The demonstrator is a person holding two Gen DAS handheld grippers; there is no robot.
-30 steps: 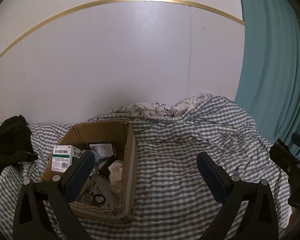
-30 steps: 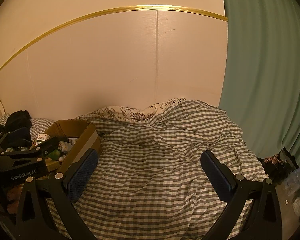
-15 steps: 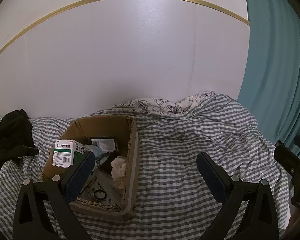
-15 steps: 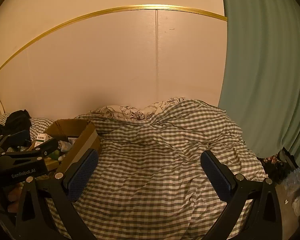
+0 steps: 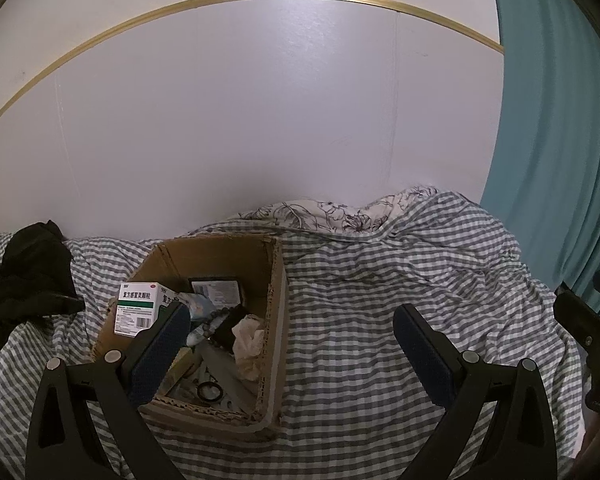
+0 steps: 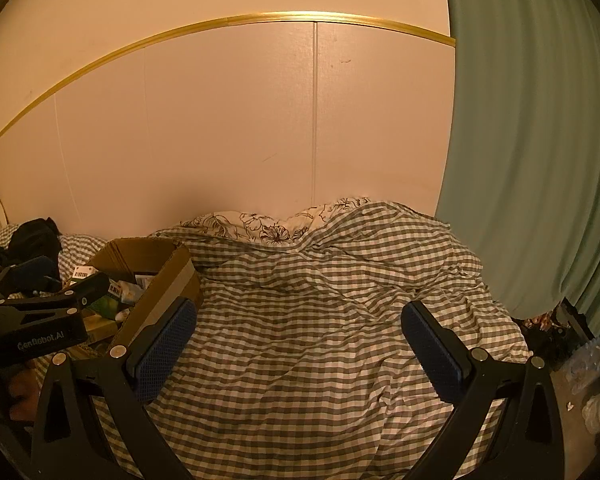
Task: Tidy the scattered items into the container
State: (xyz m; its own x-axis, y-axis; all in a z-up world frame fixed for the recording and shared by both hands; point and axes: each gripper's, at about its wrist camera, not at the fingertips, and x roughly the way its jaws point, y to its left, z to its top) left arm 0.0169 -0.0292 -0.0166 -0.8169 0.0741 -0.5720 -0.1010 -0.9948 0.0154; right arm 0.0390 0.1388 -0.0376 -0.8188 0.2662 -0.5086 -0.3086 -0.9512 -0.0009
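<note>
A cardboard box (image 5: 278, 304) sits on the checked bedcover, holding a white and green medicine box (image 5: 138, 307), a crumpled tissue (image 5: 249, 340), a black ring (image 5: 209, 392) and several other small items. My left gripper (image 5: 292, 344) is open and empty, raised just in front of the box, its left finger over the box's near left part. My right gripper (image 6: 298, 340) is open and empty over bare bedcover, right of the cardboard box (image 6: 162, 284). The left gripper's body (image 6: 40, 312) shows at the left in the right wrist view.
The checked bedcover (image 5: 400, 280) spreads to the right of the box, with a floral pillow (image 5: 340, 216) against the white wall. Black clothing (image 5: 24, 276) lies at the left. A teal curtain (image 5: 560, 140) hangs on the right. Clutter lies on the floor (image 6: 572, 344) beside the bed.
The left gripper has tilted and drawn back a little, so the box and bed sit lower in its view. The right gripper has barely moved. Both stay open.
</note>
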